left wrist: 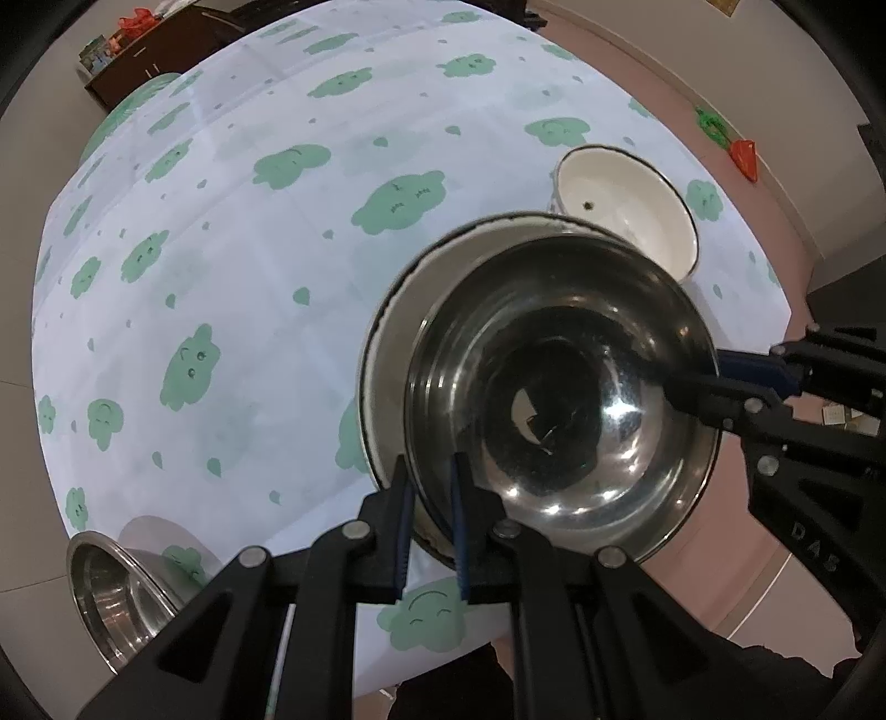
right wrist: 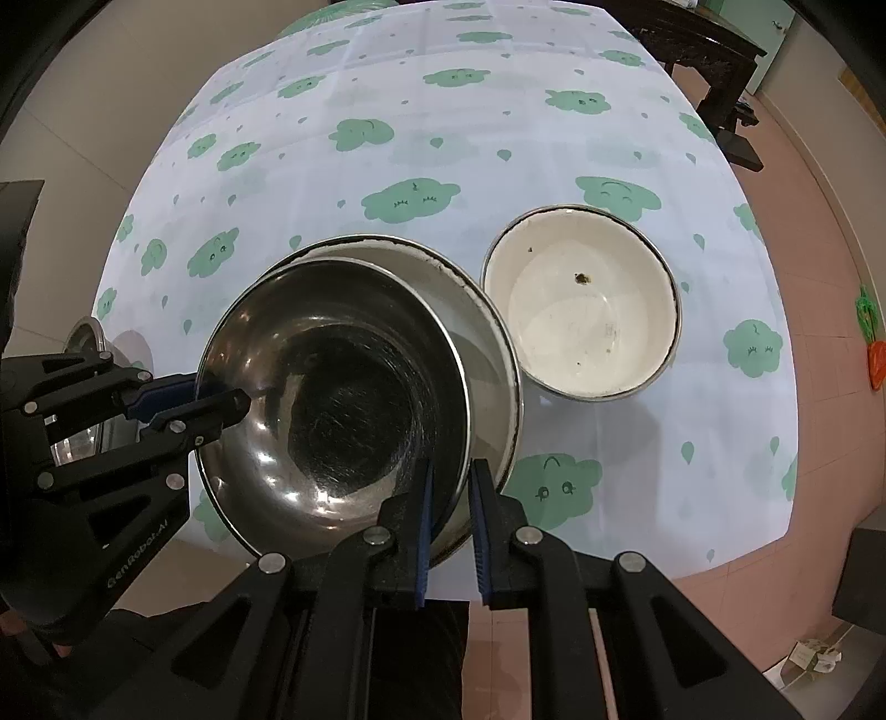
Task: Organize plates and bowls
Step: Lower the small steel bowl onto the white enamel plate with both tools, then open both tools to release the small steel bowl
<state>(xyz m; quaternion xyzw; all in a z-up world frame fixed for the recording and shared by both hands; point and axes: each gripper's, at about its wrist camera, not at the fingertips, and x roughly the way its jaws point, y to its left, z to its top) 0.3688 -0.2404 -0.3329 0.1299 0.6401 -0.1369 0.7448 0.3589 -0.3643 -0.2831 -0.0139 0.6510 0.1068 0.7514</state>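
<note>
A shiny steel bowl (left wrist: 559, 399) (right wrist: 332, 404) is held by its rim from two sides. My left gripper (left wrist: 432, 476) (right wrist: 232, 396) is shut on one side of the rim, my right gripper (right wrist: 451, 482) (left wrist: 681, 382) on the opposite side. The steel bowl sits over a wider enamel bowl with a dark rim (left wrist: 387, 332) (right wrist: 487, 338), shifted toward me; I cannot tell whether they touch. A white enamel bowl (left wrist: 626, 216) (right wrist: 581, 315) stands upright just beyond, apart from both. Another steel bowl (left wrist: 111, 587) (right wrist: 83, 338) stands near the table edge, partly hidden in the right wrist view.
The table wears a pale cloth with green clouds (left wrist: 249, 277) (right wrist: 415, 138), bare over its far half. Its near edge runs just under the grippers, with pink floor tiles (right wrist: 803, 526) below. Dark wooden furniture (right wrist: 703, 50) stands past the far corner.
</note>
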